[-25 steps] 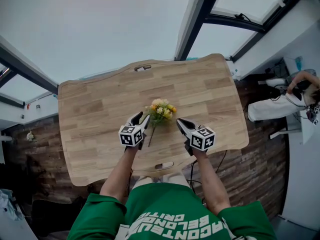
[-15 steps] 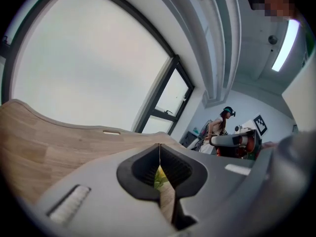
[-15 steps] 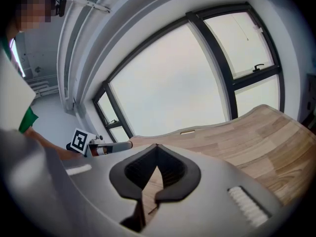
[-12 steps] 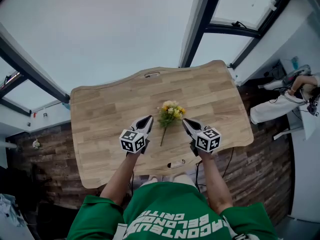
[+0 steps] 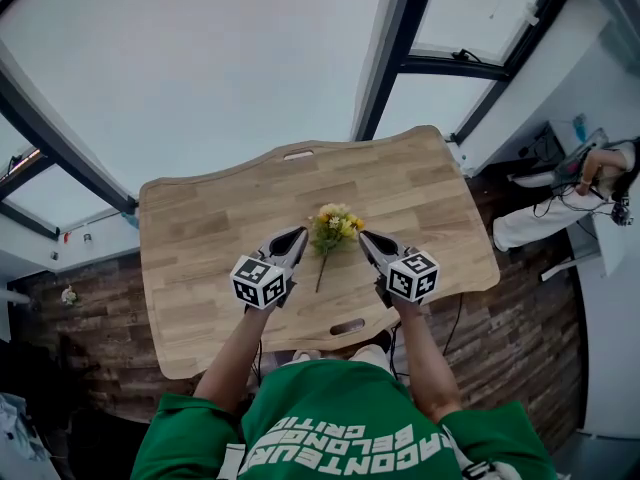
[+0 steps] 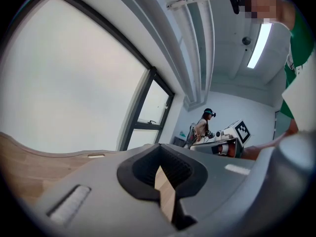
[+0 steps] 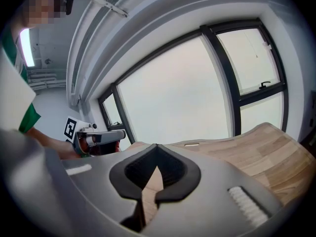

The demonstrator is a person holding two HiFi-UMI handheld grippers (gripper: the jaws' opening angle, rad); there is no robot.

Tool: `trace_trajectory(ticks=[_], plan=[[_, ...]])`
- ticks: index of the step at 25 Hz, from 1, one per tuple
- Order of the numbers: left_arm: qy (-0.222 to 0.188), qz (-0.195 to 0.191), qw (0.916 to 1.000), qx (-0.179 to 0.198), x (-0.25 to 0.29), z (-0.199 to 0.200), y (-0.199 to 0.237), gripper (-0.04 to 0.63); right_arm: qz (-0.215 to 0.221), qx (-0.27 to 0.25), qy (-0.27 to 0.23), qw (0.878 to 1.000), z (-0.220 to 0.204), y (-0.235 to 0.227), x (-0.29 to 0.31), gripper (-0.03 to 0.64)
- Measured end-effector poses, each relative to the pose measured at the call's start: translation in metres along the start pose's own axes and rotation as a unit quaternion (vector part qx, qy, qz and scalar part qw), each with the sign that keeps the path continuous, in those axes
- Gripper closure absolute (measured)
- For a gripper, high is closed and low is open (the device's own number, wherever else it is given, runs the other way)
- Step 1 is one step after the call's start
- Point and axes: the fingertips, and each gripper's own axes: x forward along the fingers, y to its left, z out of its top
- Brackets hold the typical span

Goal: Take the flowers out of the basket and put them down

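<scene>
A small bunch of yellow and orange flowers (image 5: pixel 333 225) lies on the wooden table (image 5: pixel 200 238), its stem pointing toward me. No basket is in view. My left gripper (image 5: pixel 297 236) rests just left of the blooms, shut and empty. My right gripper (image 5: pixel 364 238) sits just right of them, also shut with nothing between its jaws. In the left gripper view the closed left gripper (image 6: pixel 160 171) shows only table wood beyond it. The right gripper view shows the same for the right gripper (image 7: pixel 154 171), and the left gripper (image 7: pixel 94 137) is seen across from it.
The table has a handle slot at the far edge (image 5: pixel 298 154) and one at the near edge (image 5: pixel 347 326). Large windows stand behind the table. A person (image 5: pixel 560 193) sits at the right, beyond the table, over a dark wooden floor.
The left gripper's jaws, apart a second ago beside the flower stem, have come together. The flowers stay lying on the table. The head view has shifted slightly.
</scene>
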Motion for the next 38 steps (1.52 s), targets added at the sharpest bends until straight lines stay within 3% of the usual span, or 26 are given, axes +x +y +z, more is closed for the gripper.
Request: trace_trajectory(ticks=[17,25,38], plan=[[-0.009,0.003,0.9999,0.007,0.074,0.001,-0.076,0.58,0.036,-0.028,-0.001,0.999,0.02,-0.071,-0.066,0.611],[0.003,-0.012,0.9998,0.013,0.111,-0.01,-0.117,0.58,0.033,-0.037,-0.005,0.999,0.024,-0.103,-0.1,0.612],[0.007,-0.021,0.9996,0.017,0.136,-0.011,-0.133,0.58,0.035,-0.042,-0.011,0.998,0.025,-0.12,-0.121,0.612]])
